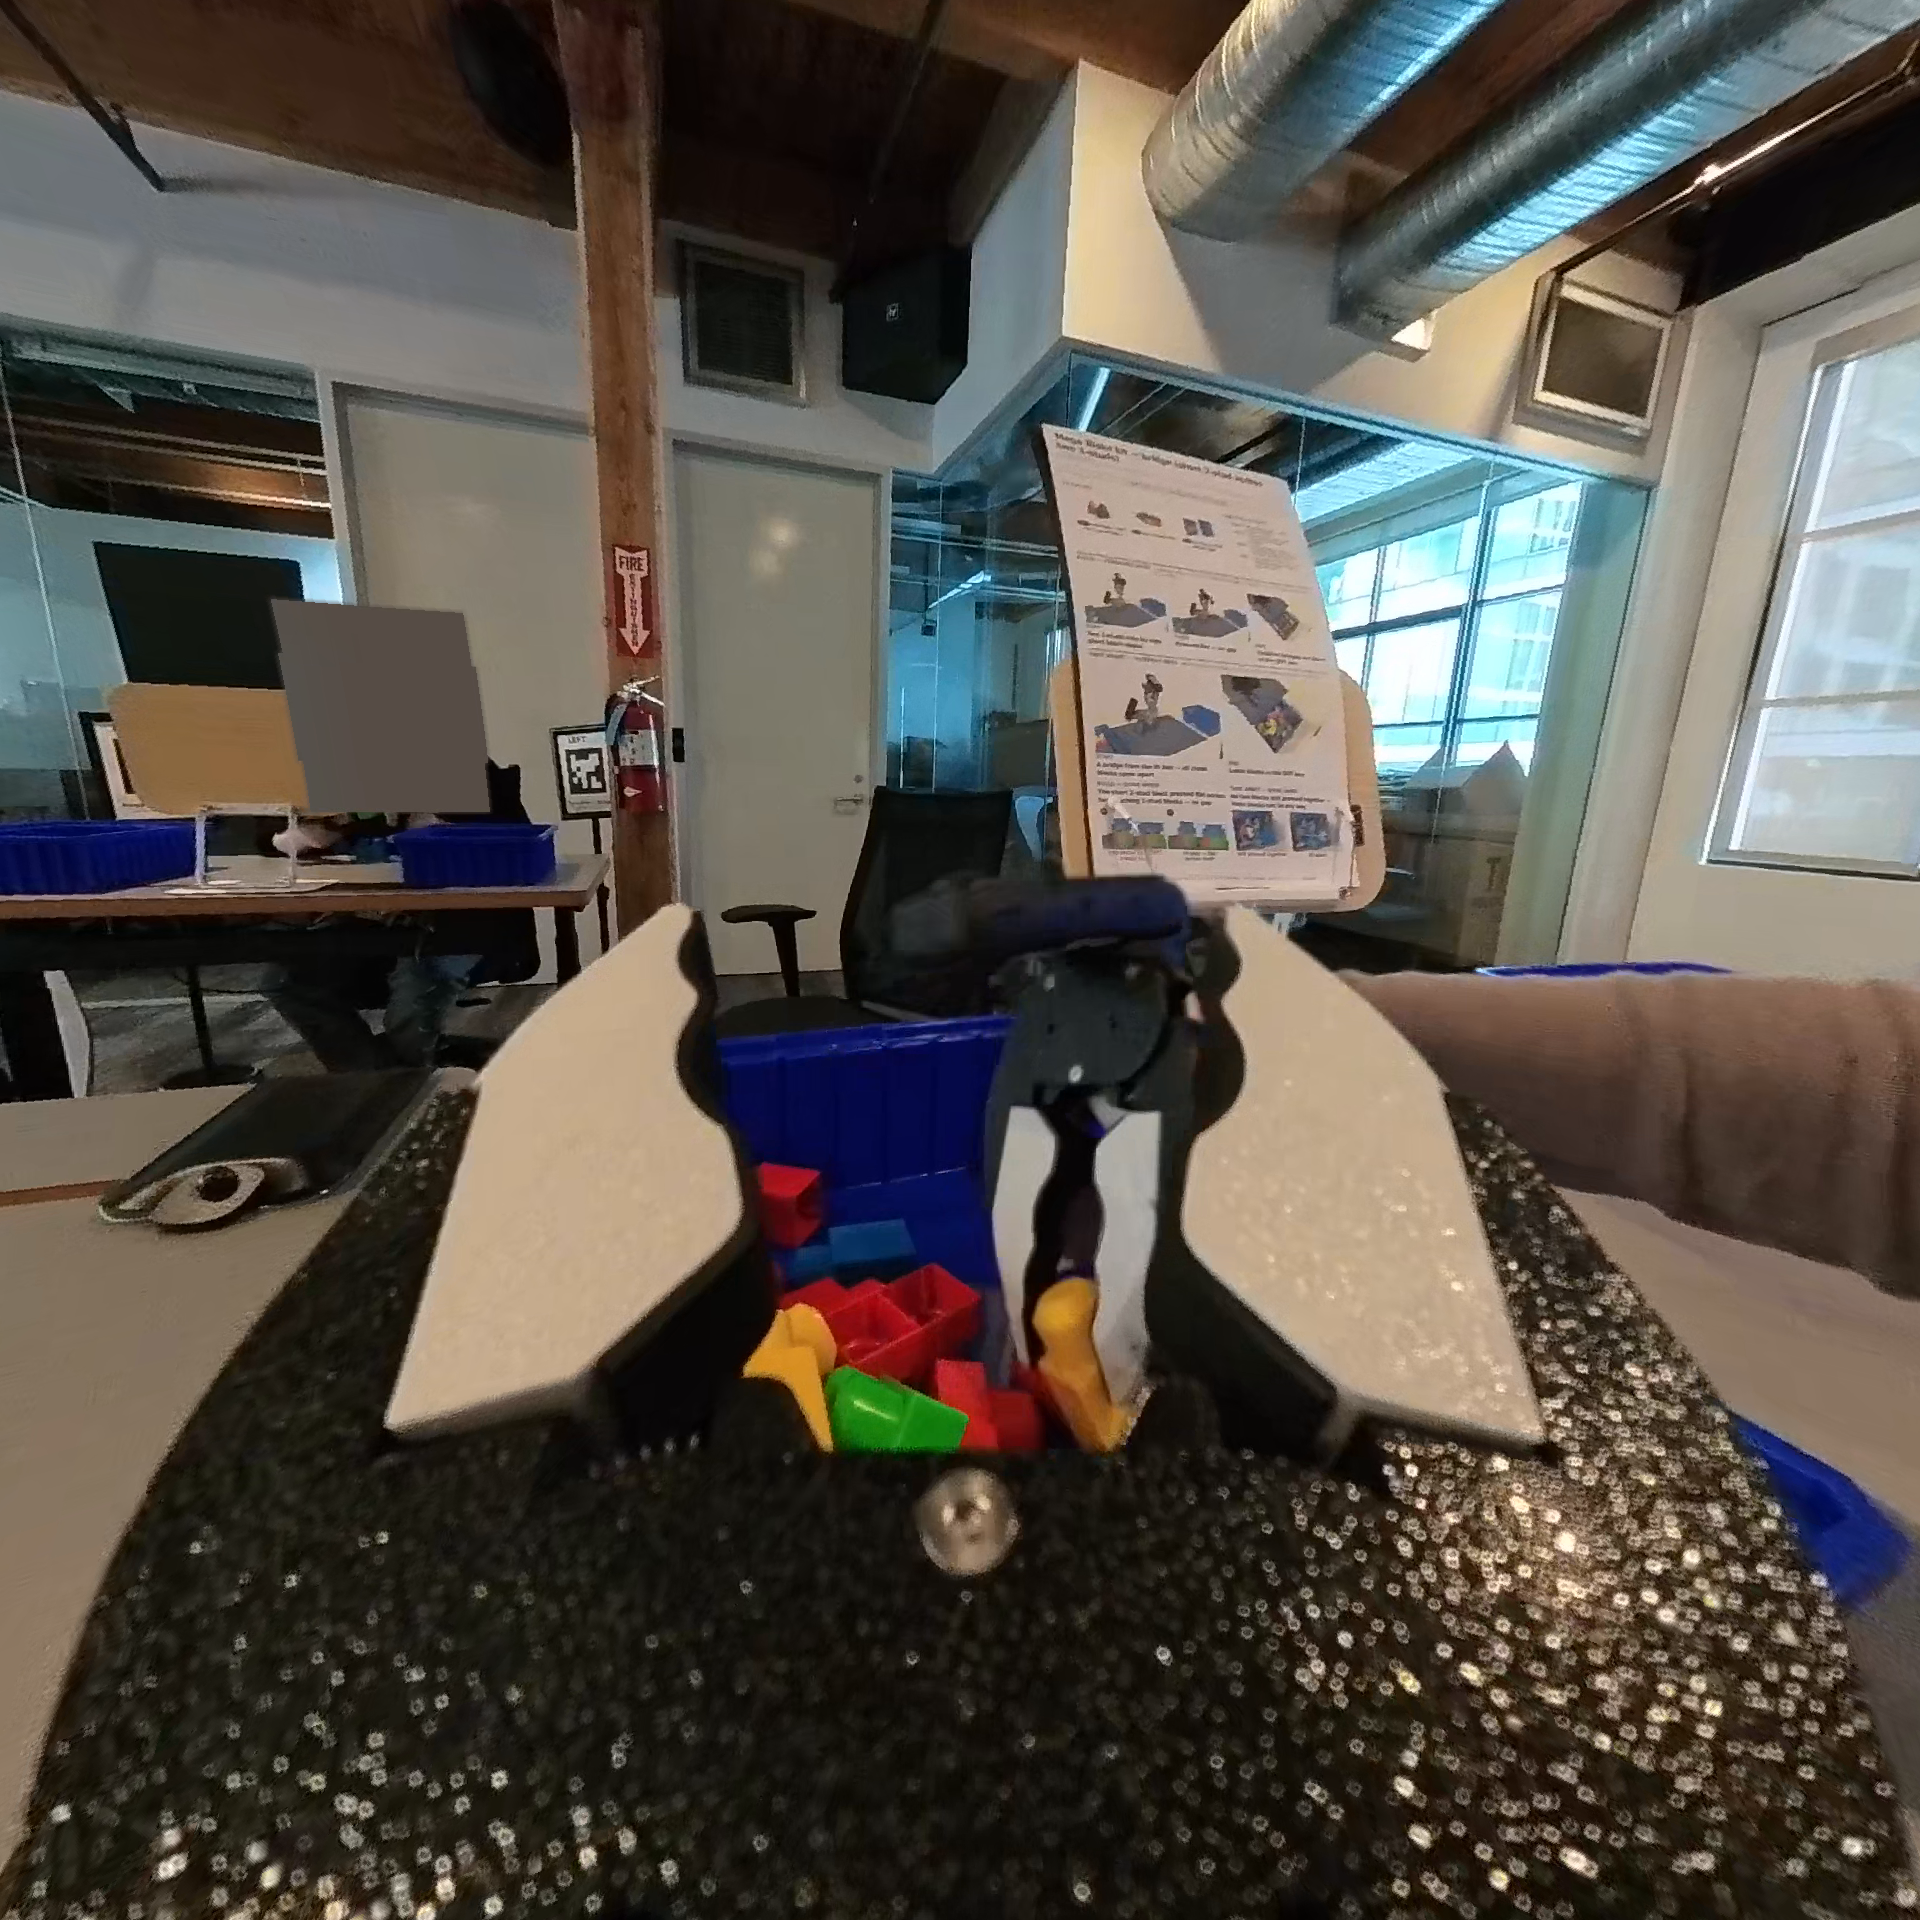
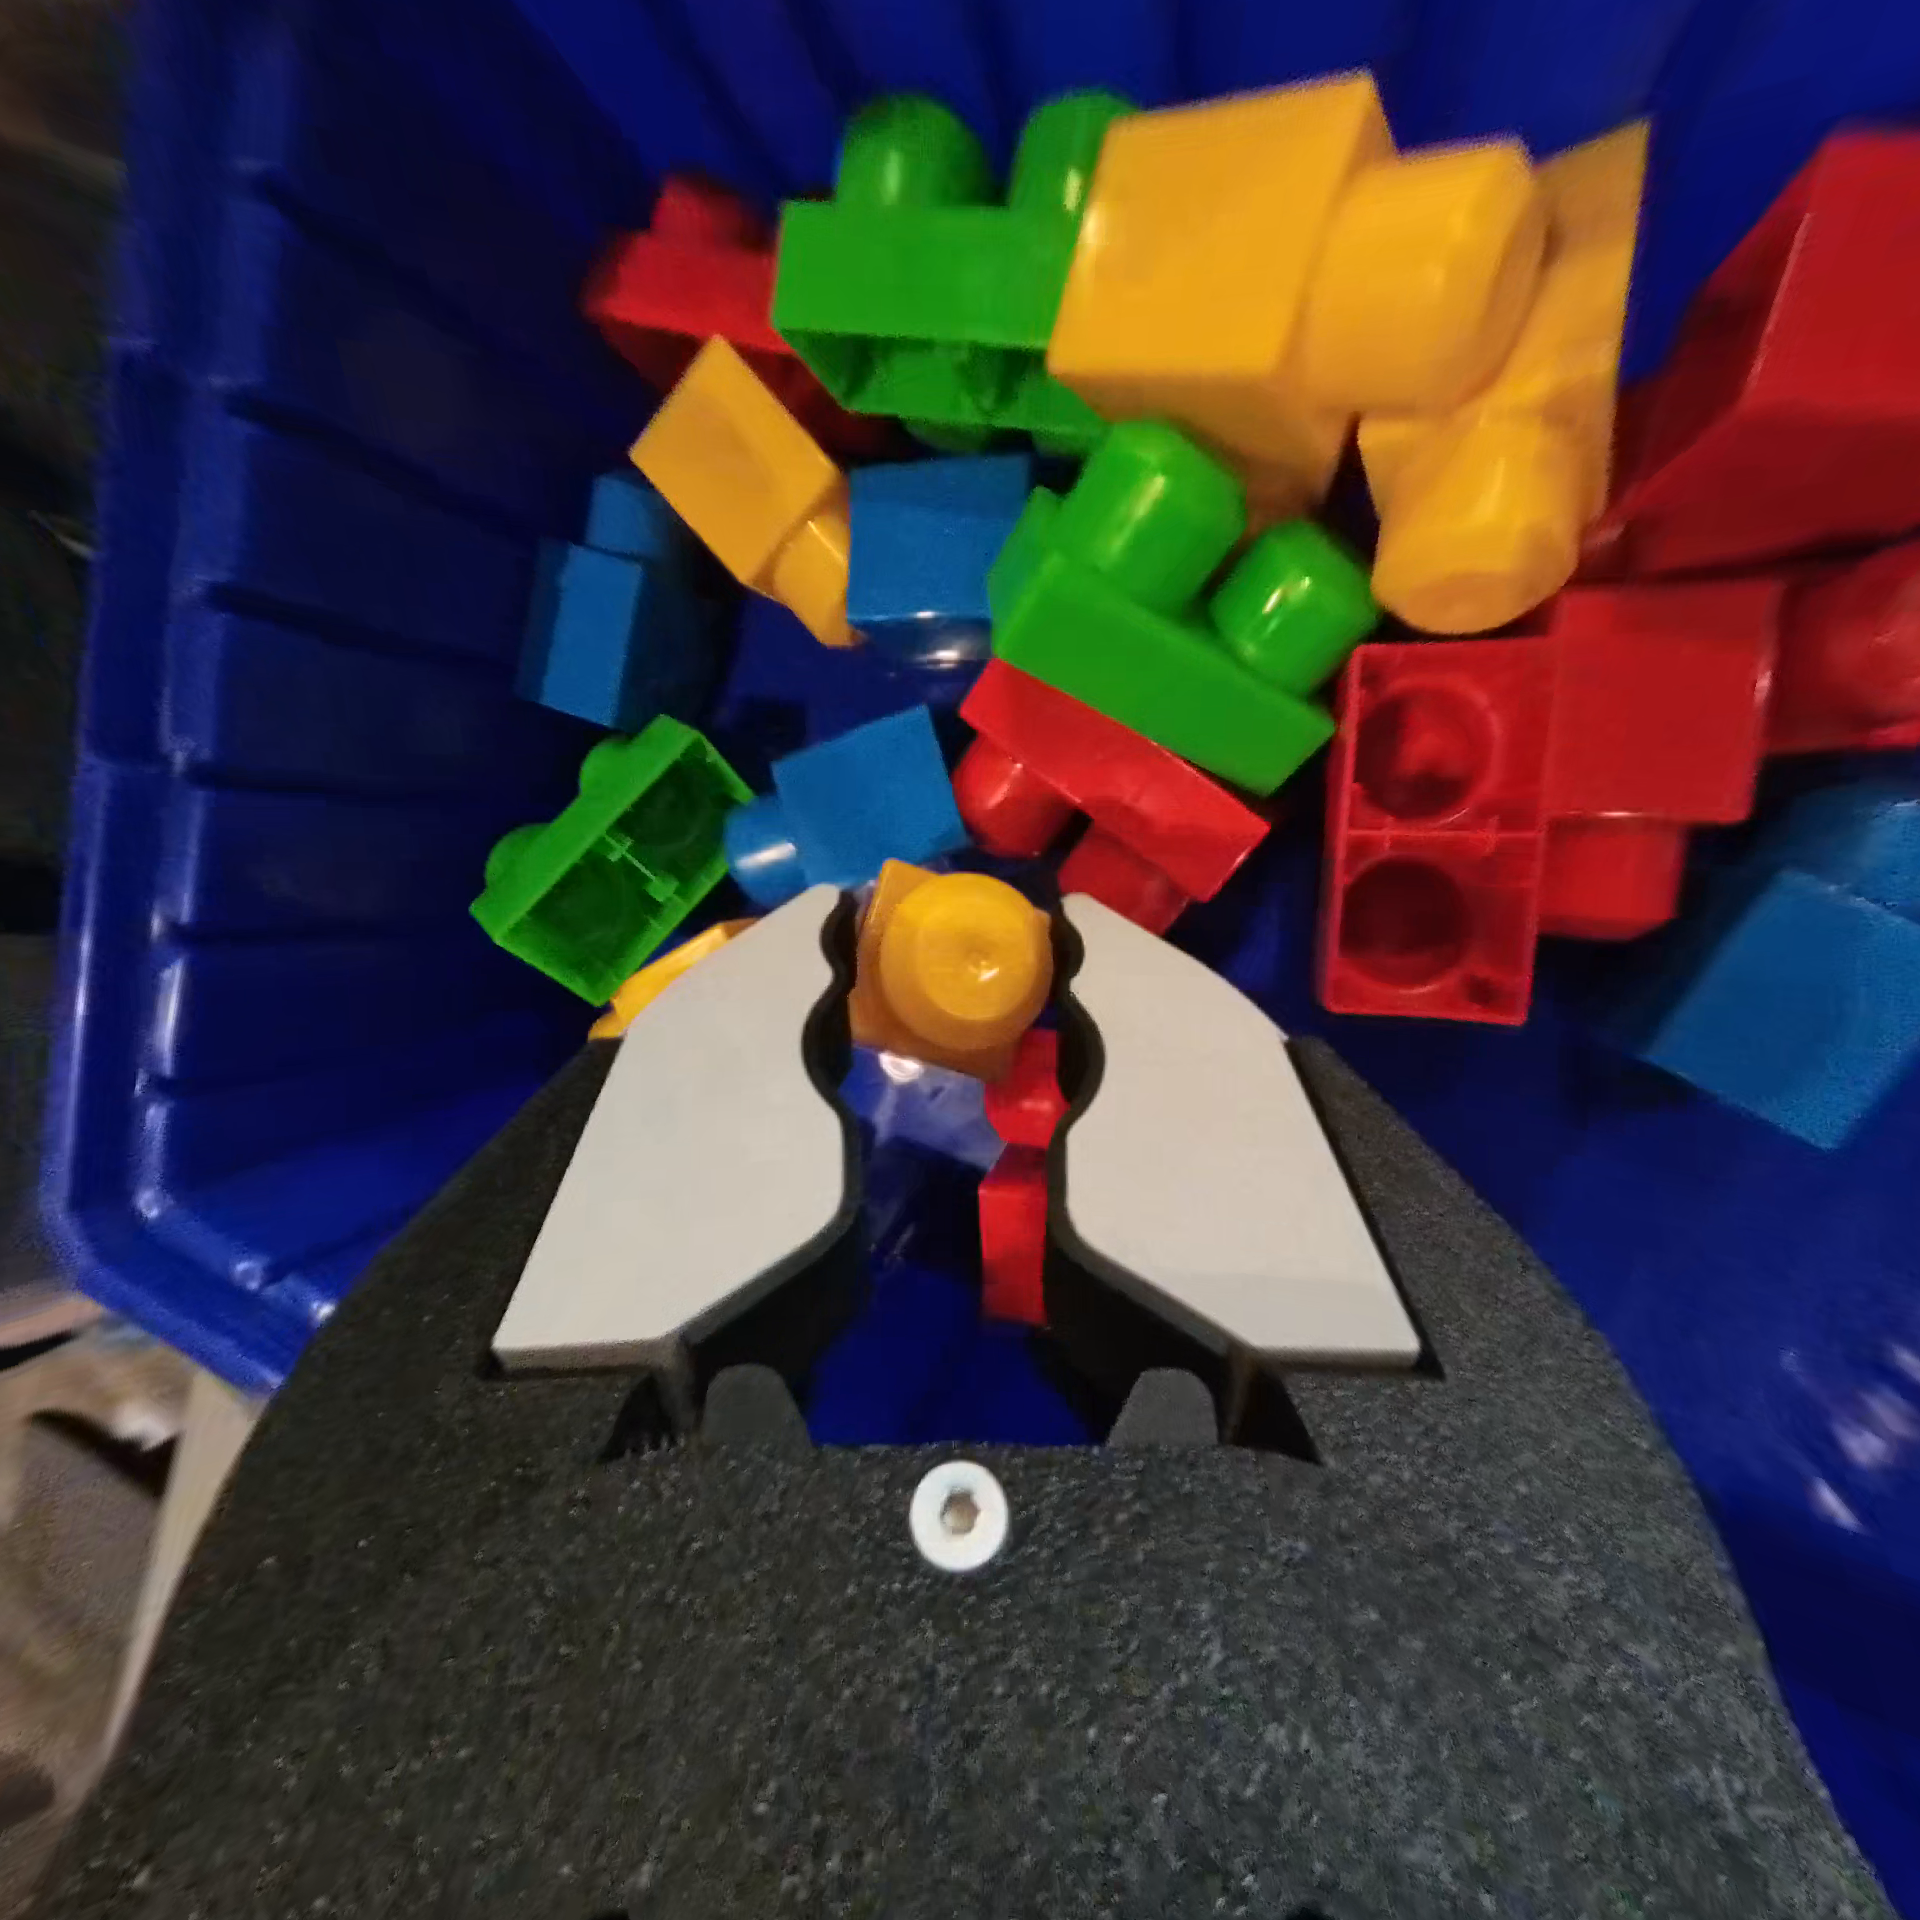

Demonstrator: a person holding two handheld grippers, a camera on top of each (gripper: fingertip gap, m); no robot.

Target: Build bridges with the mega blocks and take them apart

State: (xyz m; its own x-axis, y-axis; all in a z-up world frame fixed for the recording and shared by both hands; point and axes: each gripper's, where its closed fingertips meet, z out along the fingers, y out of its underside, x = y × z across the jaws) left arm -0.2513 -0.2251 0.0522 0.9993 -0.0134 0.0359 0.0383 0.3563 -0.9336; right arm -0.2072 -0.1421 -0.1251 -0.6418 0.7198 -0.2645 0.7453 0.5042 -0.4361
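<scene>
A blue bin [image 2: 343, 582] holds several loose mega blocks in red, green, yellow and blue. My right gripper [image 2: 951, 914] reaches down into the bin and is shut on a yellow block [image 2: 956, 977] by its stud. A red block [image 2: 1013, 1195] lies just under its right finger. In the left wrist view the bin [image 1: 862, 1091] sits straight ahead. There the right gripper [image 1: 1075, 1382] hangs into the bin with the yellow block [image 1: 1070, 1340] between its fingers. My left gripper [image 1: 961, 935] is open wide and empty, held in front of the bin.
A sleeved arm [image 1: 1662, 1112] comes in from the right. A picture sheet on a stand [image 1: 1195, 665] stands behind the bin, with a black chair [image 1: 914, 894] beyond it. A black flat object [image 1: 270, 1143] lies on the table at the left. A far table holds blue bins [image 1: 478, 852].
</scene>
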